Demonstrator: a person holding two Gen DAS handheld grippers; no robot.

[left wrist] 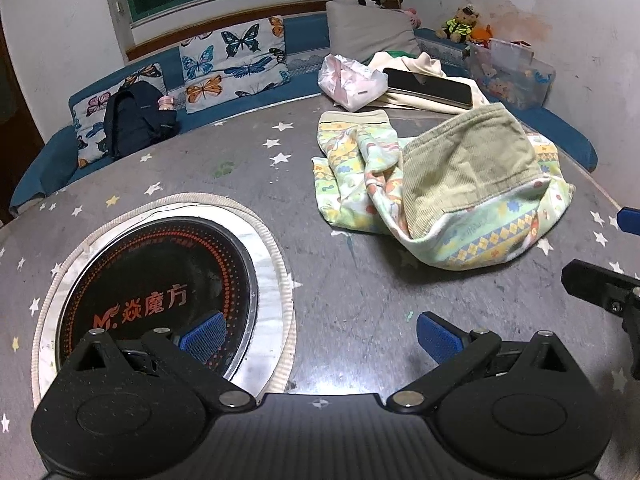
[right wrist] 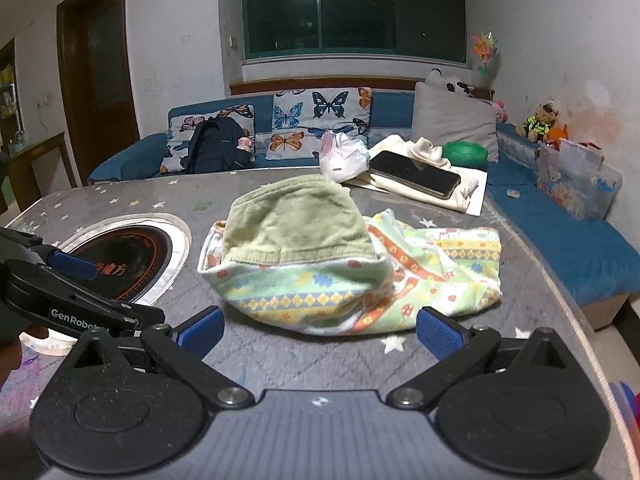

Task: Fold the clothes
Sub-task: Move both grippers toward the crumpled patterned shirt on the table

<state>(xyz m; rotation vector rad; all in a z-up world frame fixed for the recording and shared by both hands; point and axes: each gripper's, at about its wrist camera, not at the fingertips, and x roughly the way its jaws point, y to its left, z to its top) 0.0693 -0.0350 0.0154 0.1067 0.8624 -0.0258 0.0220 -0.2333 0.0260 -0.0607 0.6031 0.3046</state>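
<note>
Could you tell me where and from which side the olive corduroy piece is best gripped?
Probably by the hem of the olive corduroy piece, coming in low from the near side with the right claw. That edge faces the open claw and lies raised on the patterned garment, so a finger could slip under.

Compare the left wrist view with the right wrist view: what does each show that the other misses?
Only the left wrist view shows the whole cooktop and the left gripper, open and empty. Only the right wrist view shows the door, the green ball and the right gripper, open near the clothes. Both show the clothes, phone, backpack and table.
</note>
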